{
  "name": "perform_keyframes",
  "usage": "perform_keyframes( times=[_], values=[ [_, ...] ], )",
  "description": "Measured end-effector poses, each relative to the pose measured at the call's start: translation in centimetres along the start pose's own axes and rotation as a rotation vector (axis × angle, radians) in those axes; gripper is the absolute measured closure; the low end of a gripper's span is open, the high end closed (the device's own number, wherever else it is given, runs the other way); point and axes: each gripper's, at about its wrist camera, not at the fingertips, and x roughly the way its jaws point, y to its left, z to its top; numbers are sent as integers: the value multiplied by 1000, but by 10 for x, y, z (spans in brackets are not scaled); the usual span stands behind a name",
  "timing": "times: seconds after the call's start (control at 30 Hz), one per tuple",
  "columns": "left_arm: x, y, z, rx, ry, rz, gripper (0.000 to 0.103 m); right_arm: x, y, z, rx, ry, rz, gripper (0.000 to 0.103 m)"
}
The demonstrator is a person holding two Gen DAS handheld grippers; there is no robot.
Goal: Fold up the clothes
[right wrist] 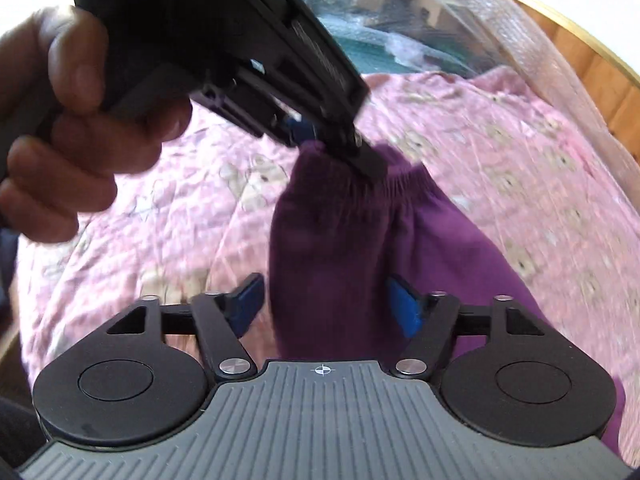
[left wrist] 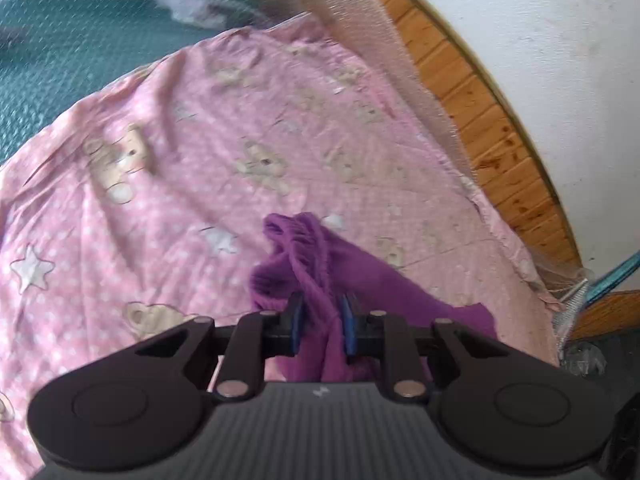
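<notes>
- Left gripper (left wrist: 323, 322) clamps the purple garment (left wrist: 304, 264) at its gathered edge.
- Right gripper (right wrist: 326, 307) spread wide, garment between, pads clear.
- Garment's lower end hidden; sheet (left wrist: 200, 160) blurred.

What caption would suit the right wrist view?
Open right gripper straddles a purple knit garment that the left gripper holds above a pink bear-print bedsheet.

My left gripper (left wrist: 323, 322) is black with blue pads, silver screws and a ribbed grey body. My right gripper (right wrist: 326, 304) matches it, with a small crosshair mark.
</notes>
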Motion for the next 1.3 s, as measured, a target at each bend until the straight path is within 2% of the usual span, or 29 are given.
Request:
perform_keyframes(
  times=[0.07,0.1,0.2,0.23,0.27,0.33,0.37,0.5,0.57,0.7,0.8,0.83,0.87,0.93,1.03,1.1,1.13,1.17,1.2,1.27,1.3],
  values=[
    [8,20,4,-68,24,-69,88,16,11,11,-44,15,-23,27],
    [8,22,6,-70,32,-83,87,21,17,13,-71,23,-47,26],
    [0,17,11,-26,28,-57,78,34,30,18,-132,39,-115,35],
    [-5,17,11,-28,19,-39,63,34,30,20,-132,38,-130,52],
    [-12,20,12,-43,0,-15,47,31,26,22,-114,34,-149,76],
    [-26,27,10,-104,-38,1,32,21,16,25,-63,18,-169,89],
    [-30,31,9,-142,-47,-2,29,15,10,25,-34,6,-163,92],
    [-12,36,6,-283,11,-137,23,-5,-4,23,32,-35,-125,95],
    [5,32,8,-289,55,-177,16,-9,-6,19,34,-49,-97,95],
    [30,25,10,-260,129,-236,16,-6,-5,12,14,-69,-37,95],
    [33,28,13,-282,140,-282,16,1,-2,3,-3,-58,-33,91],
    [31,32,13,-301,136,-307,15,2,-4,1,1,-55,-28,85],
    [30,36,12,-322,131,-332,12,3,-7,-1,15,-52,-20,70],
    [31,34,11,-304,144,-313,10,4,-11,-4,39,-53,-7,58],
    [35,24,11,-227,160,-265,13,1,-11,-4,31,-74,30,57],
    [36,13,12,-148,160,-191,33,-11,-14,-5,32,-84,73,54],
    [36,12,12,-136,167,-160,59,-20,-20,-8,47,-94,98,54],
    [37,12,11,-128,174,-130,79,-32,-30,-12,74,-110,117,56],
    [37,11,11,-119,181,-100,82,-45,-44,-19,120,-128,127,59],
    [33,9,9,-92,169,-75,84,-58,-79,-34,272,-122,72,72],
    [29,6,6,-65,162,-60,84,-63,-97,-42,351,-116,40,75]
  ],
)
